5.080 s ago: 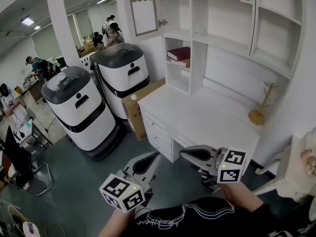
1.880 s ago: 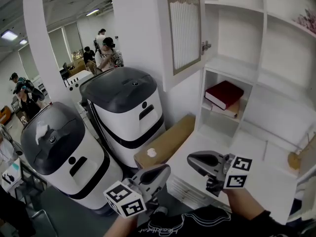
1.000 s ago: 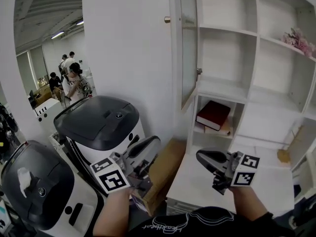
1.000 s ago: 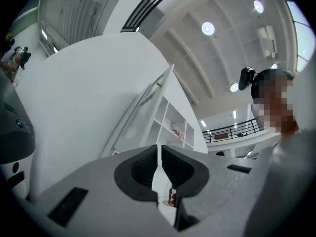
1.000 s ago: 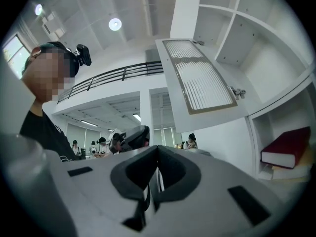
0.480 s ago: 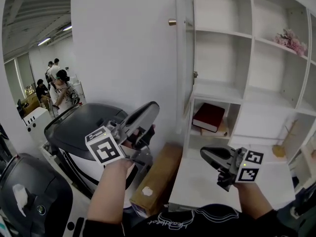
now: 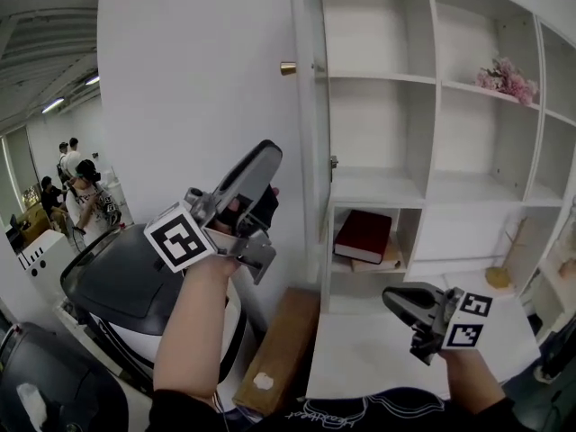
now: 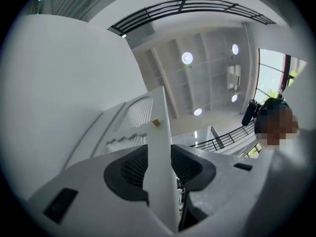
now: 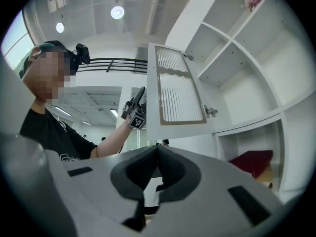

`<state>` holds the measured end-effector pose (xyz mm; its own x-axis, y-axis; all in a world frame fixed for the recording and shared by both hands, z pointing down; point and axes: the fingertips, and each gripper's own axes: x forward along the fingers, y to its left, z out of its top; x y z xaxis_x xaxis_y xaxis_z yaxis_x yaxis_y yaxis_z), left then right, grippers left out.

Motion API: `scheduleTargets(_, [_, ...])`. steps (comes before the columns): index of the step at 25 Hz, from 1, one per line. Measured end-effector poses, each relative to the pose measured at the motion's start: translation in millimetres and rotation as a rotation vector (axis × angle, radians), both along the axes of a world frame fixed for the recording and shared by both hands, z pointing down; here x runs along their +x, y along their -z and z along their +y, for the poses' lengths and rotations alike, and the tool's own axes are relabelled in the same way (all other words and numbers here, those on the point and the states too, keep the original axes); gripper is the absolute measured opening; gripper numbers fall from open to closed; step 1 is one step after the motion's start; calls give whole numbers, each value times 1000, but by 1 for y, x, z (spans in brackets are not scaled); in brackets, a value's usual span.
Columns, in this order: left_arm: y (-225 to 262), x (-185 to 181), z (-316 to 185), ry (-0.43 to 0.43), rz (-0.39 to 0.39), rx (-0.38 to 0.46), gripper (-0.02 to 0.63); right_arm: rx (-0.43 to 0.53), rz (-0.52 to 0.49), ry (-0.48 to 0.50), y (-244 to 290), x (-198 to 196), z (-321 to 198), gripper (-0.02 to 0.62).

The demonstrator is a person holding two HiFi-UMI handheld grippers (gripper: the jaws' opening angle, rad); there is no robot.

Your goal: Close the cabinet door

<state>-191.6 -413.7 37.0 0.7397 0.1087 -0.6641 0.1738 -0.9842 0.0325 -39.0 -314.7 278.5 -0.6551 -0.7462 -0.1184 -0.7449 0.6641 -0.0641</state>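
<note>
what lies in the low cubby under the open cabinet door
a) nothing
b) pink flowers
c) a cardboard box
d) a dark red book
d: a dark red book lies in that cubby, while the pink flowers sit higher up to the right

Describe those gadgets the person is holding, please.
The left gripper and right gripper are pale grey, with curved jaws, black ribbed pads and a cube of black-and-white square markers. The left gripper's jaws are opening, the cabinet door's edge seen between them. The shirt is black, short-sleeved, white-lettered.
</note>
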Motion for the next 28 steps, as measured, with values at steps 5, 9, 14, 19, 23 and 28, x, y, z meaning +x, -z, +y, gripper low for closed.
scheduleTargets(5, [35, 8, -8, -148, 30, 62, 132, 16, -5, -66, 1, 20, -1, 8])
scheduleTargets(9, [74, 20, -17, -185, 40, 78, 132, 7, -7, -92, 10, 29, -2, 8])
scheduleTargets(14, [101, 28, -13, -212, 58, 107, 132, 29, 16, -103, 19, 30, 1, 8])
scheduleTargets(19, [101, 26, -10, -235, 73, 118, 132, 52, 21, -123, 13, 35, 2, 8])
scheduleTargets(23, [103, 26, -11, -247, 83, 127, 130, 46, 10, -131, 4, 38, 0, 8])
scheduleTargets(28, [102, 26, -8, -238, 77, 156, 116, 44, 9, -134, 1, 34, 3, 7])
